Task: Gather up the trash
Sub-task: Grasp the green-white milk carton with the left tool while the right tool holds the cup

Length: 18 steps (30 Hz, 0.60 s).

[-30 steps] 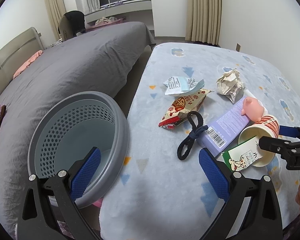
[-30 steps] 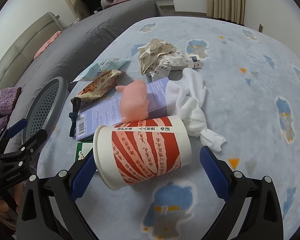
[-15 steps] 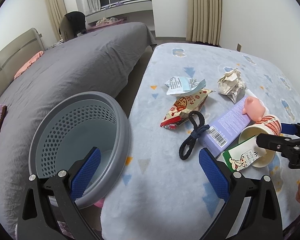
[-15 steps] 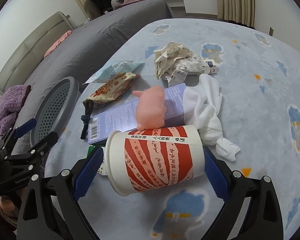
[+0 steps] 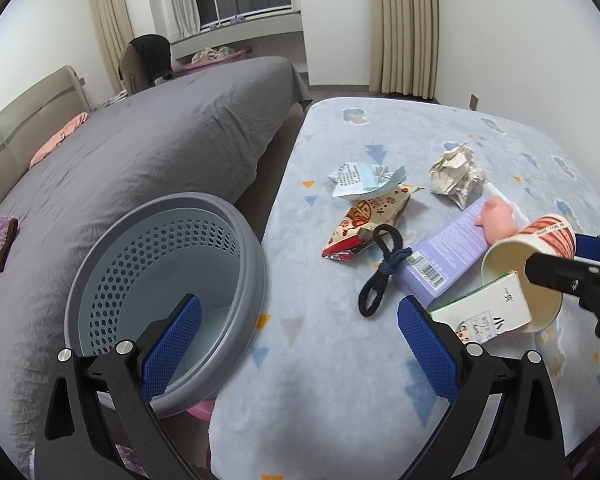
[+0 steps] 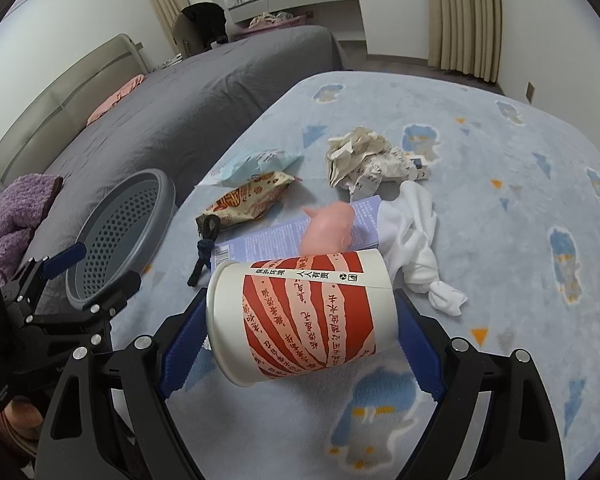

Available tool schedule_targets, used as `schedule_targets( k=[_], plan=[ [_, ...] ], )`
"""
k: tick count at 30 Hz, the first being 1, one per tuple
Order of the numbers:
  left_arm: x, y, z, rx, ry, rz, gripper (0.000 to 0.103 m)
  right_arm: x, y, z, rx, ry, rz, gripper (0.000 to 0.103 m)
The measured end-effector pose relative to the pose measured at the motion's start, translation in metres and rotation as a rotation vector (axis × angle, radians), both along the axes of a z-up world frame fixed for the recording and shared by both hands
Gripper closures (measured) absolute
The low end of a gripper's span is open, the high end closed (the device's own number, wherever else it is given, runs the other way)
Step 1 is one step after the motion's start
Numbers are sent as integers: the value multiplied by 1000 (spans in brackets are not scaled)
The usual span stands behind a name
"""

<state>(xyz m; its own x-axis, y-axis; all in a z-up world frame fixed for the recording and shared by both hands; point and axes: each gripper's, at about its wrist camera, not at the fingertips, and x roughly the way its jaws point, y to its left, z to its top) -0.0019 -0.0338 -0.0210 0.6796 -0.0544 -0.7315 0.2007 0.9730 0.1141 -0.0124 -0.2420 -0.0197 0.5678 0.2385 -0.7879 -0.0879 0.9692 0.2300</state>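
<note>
My right gripper (image 6: 300, 340) is shut on a red-and-white striped paper cup (image 6: 300, 312), gripped on its side between the blue pads and lifted off the blue blanket (image 6: 500, 200). In the left wrist view the cup's mouth (image 5: 520, 268) faces me above a green-and-white milk carton (image 5: 488, 316). My left gripper (image 5: 300, 336) hangs open and empty above the rim of the grey perforated basket (image 5: 252, 240) and the blanket's edge. A snack wrapper (image 5: 372, 216), crumpled paper (image 5: 456, 176) and a pale blue wrapper (image 5: 360, 176) lie on the blanket.
A purple box (image 6: 276, 236), a pink toy pig (image 6: 328, 228), a black hair tie (image 5: 384, 268) and a white sock (image 6: 416, 248) lie by the cup. The basket (image 6: 164, 192) stands between the blanket and a grey bed (image 5: 160, 140).
My right gripper's jaws have closed onto the paper cup and raised it off the blanket, away from the toy pig. The left gripper has barely moved.
</note>
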Motion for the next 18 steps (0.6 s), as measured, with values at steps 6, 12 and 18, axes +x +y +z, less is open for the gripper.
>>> schedule_targets(
  k=[6,12,18],
  plan=[
    [-10,2,3,-7,-15,-14,6,-27,-5,11,24,-25,-40,19],
    [-19,1,3,-5,-23,-23,6,-61,-3,14,69,-29,-46,19],
    [-32,-8,-4,-10,10,-49,6,-85,-7,13,64,-42,-91,19]
  ],
)
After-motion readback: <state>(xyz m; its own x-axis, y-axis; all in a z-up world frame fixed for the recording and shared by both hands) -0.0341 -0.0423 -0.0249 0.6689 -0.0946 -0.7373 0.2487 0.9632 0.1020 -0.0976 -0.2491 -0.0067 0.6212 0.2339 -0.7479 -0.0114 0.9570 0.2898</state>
